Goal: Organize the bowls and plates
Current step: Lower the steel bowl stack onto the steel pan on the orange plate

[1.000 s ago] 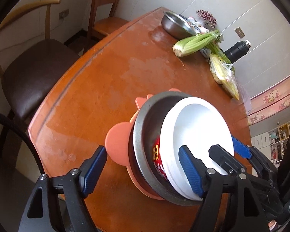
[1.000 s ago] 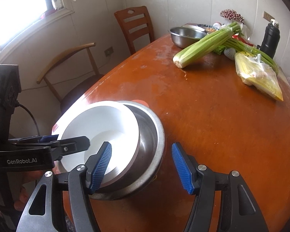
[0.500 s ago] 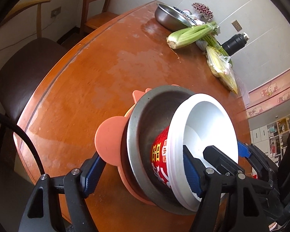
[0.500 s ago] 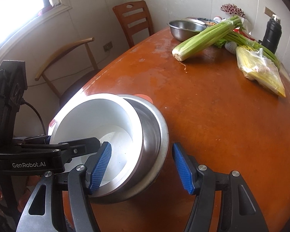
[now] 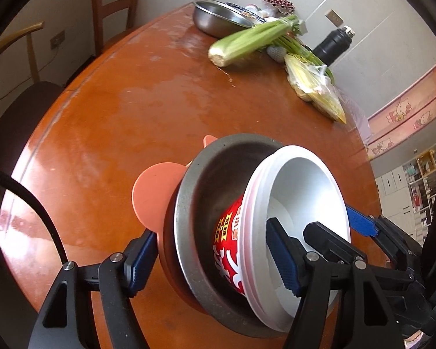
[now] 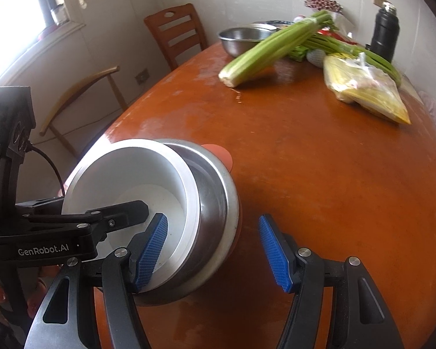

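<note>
A stack stands tilted near the table's edge: an orange plate (image 5: 154, 192) with round ears, a steel bowl (image 5: 215, 180) on it, and a red-and-white noodle bowl (image 5: 305, 192) inside. My left gripper (image 5: 210, 228) straddles one side of the stack and its jaws are closing. One pad sits against the plate's underside, the other inside the white bowl. My right gripper (image 6: 212, 221) straddles the opposite rim. Its left pad is inside the white bowl (image 6: 125, 174). Its right pad stands clear of the steel bowl (image 6: 215, 192), with bare table between them.
At the far end of the orange-brown table (image 6: 319, 174) lie another steel bowl (image 5: 218, 17), a celery bunch (image 5: 247, 40), a bag of yellow food (image 5: 314, 93) and a black flask (image 5: 334, 43). Two wooden chairs (image 6: 177, 35) (image 6: 81, 93) stand by the wall.
The left jaws have narrowed until the outer pad meets the orange plate. The stack has tipped further onto its side. Both grippers have shifted across the table with it.
</note>
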